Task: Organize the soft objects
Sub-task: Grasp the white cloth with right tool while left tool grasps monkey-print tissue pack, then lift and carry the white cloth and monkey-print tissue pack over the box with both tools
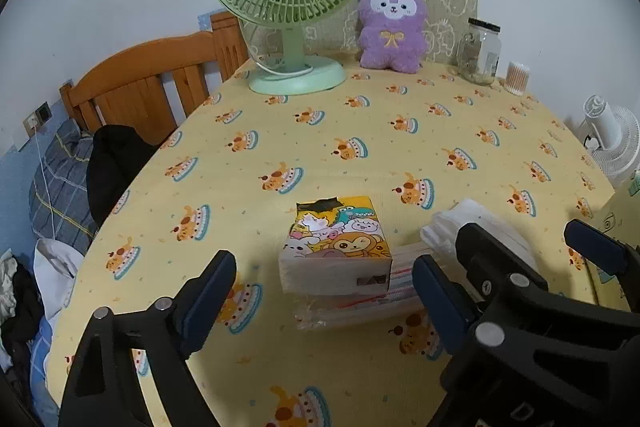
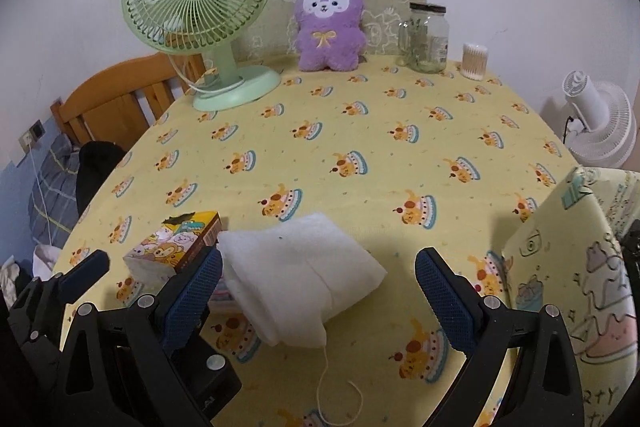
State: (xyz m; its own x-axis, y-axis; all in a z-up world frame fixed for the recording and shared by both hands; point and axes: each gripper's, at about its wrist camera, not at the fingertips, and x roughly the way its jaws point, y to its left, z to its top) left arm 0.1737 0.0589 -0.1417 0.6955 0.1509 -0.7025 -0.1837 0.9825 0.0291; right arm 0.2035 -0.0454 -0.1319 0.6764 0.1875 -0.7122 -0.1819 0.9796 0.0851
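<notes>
Both grippers hover low over the near edge of the table (image 1: 360, 131), side by side and pointing forward. The left gripper (image 1: 324, 291) has its fingers spread wide, empty, around a boxy tissue pack (image 1: 338, 247) in glossy cartoon wrapping. The right gripper (image 2: 318, 291) is likewise wide open, straddling a fluffy white folded cloth (image 2: 300, 275), possibly without touching it. A fuzzy purple plush (image 2: 328, 23) sits at the back.

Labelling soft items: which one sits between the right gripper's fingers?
The white folded cloth. It lies between the open right gripper's fingers; the tissue pack is left of them, and the purple plush stands at the far edge.
</notes>
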